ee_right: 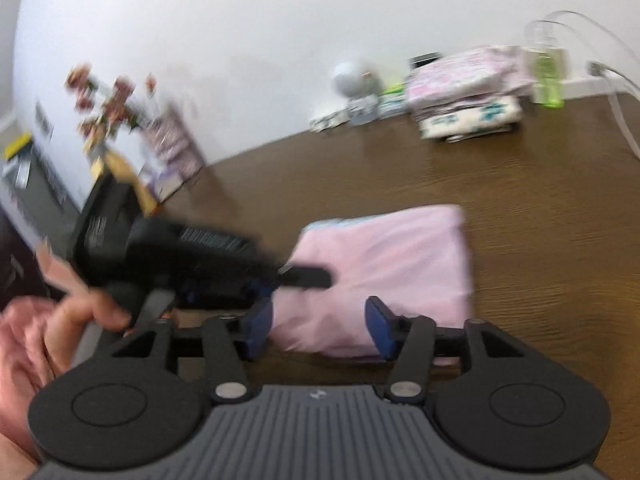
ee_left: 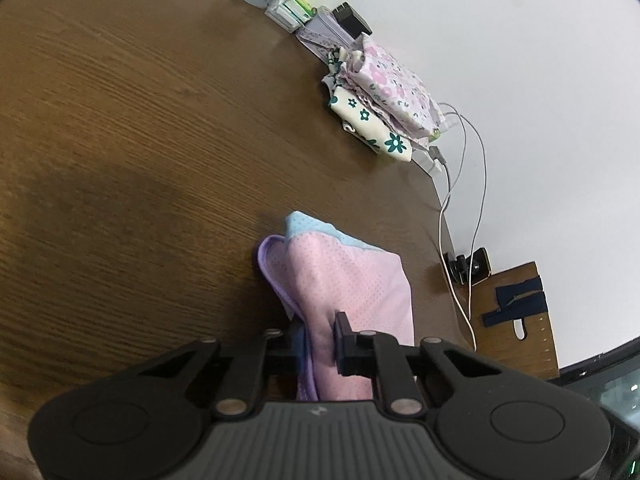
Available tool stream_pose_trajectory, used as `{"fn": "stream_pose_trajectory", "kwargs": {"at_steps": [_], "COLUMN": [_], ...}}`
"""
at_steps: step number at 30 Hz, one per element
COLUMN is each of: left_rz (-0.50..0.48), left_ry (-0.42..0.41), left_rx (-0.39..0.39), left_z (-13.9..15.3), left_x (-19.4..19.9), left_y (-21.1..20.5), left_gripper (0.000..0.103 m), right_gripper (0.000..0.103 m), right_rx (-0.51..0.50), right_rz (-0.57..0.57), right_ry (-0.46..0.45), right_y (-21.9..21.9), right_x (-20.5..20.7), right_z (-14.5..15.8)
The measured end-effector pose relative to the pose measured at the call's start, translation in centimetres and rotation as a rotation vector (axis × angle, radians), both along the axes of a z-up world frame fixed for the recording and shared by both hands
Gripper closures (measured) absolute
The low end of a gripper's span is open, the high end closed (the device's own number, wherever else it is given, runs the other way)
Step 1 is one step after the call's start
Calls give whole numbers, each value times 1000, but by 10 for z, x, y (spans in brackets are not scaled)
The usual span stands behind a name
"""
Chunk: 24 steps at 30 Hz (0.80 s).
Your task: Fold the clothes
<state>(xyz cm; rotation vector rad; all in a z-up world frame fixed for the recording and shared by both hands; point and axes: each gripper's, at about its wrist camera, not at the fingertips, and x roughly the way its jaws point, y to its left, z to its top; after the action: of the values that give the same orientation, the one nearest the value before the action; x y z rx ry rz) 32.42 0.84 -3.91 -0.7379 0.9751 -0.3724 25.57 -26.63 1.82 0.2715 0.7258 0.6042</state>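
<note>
While left gripper (ee_left: 320,340) clamps the mostly folded pink garment (ee_left: 352,284), right gripper (ee_right: 320,326) sits open; folded stack (ee_left: 380,92) upper right of frame looks done.

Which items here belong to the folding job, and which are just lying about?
Job: pink garment, pinched in left tongs; right tongs, open; folded floral stack.
Lying about: white cables, green bottle, small boxes.

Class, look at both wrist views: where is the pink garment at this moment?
The pink garment lies folded on the brown table, near its front. The left gripper pinches its near edge, the open right gripper faces it, and the stack of floral clothes sits beyond by the wall.
</note>
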Motion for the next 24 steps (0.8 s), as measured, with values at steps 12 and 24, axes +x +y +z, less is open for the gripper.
{"fn": "stream_pose_trajectory", "kwargs": {"at_steps": [12,24], "left_rz": [-16,-103], "left_ry": [3,-115], "left_rx": [39,190], "left_z": [-2,27], "left_x": [4,0], "left_y": [-3,-23], "left_gripper": [89,96], "right_gripper": [57,94], "right_rx": [52,113], "right_rz": [-68,-116], "right_ry": [185,184], "right_y": [-33,-30], "right_x": [71,63], "right_z": [-38,-31]}}
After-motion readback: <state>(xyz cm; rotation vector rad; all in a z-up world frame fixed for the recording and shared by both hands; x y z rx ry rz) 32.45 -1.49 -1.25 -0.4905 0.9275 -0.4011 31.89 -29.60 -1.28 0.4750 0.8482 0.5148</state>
